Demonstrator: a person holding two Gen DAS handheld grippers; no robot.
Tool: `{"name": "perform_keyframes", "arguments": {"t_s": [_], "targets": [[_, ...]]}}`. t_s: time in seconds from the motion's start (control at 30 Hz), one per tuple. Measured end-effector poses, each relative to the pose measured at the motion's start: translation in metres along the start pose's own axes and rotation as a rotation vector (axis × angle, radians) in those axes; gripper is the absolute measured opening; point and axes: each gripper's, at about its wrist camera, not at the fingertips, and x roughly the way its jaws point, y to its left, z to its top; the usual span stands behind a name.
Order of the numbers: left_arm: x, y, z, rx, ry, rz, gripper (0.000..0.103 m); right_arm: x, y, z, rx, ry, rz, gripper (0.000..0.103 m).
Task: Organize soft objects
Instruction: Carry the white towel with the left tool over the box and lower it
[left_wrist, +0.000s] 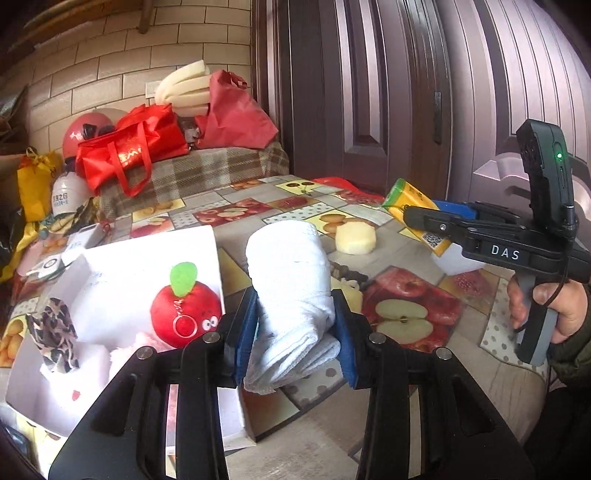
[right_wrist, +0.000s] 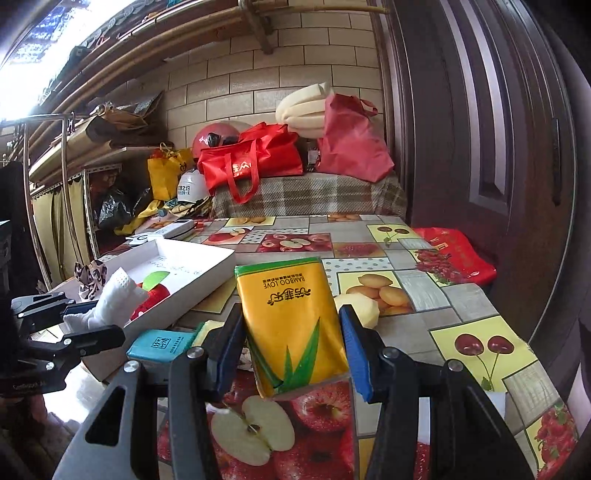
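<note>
**Two soft things lifted beside the white box**

The left gripper (left_wrist: 295, 328) is clamped on a rolled white towel (left_wrist: 291, 280), held just right of the white box (left_wrist: 147, 254), likely for dropping in beside the plush apple (left_wrist: 184, 314). The right gripper (right_wrist: 291, 350) is clamped on a yellow tissue pack (right_wrist: 291, 325), further right of the box. The box's near wall stands low; room inside looks tight.

Hidden and cut off

Teal packet (right_wrist: 160, 345) half behind right gripper's finger; white box (left_wrist: 110, 258) clipped at left edge; handwriting inside unreadable.
</note>
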Motion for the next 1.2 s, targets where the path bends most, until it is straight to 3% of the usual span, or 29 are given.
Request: {"name": "perform_keyframes", "arguments": {"t_s": [0.23, 0.67, 1.2], "targets": [[-0.005, 0.026, -0.002, -0.073, -0.023, 0.021, 0.038, 0.002, 0.01, -0.001, -0.012, -0.009, 0.018, 0.051], [-0.015, 0.032, -0.005, -0.089, -0.054, 0.074, 0.038, -0.003, 0.019, -0.003, -0.014, -0.03, 0.042, 0.051], [-0.022, 0.069, -0.011, -0.129, -0.065, 0.172, 0.038, -0.002, 0.037, -0.004, -0.036, -0.03, 0.069, 0.051]]}}
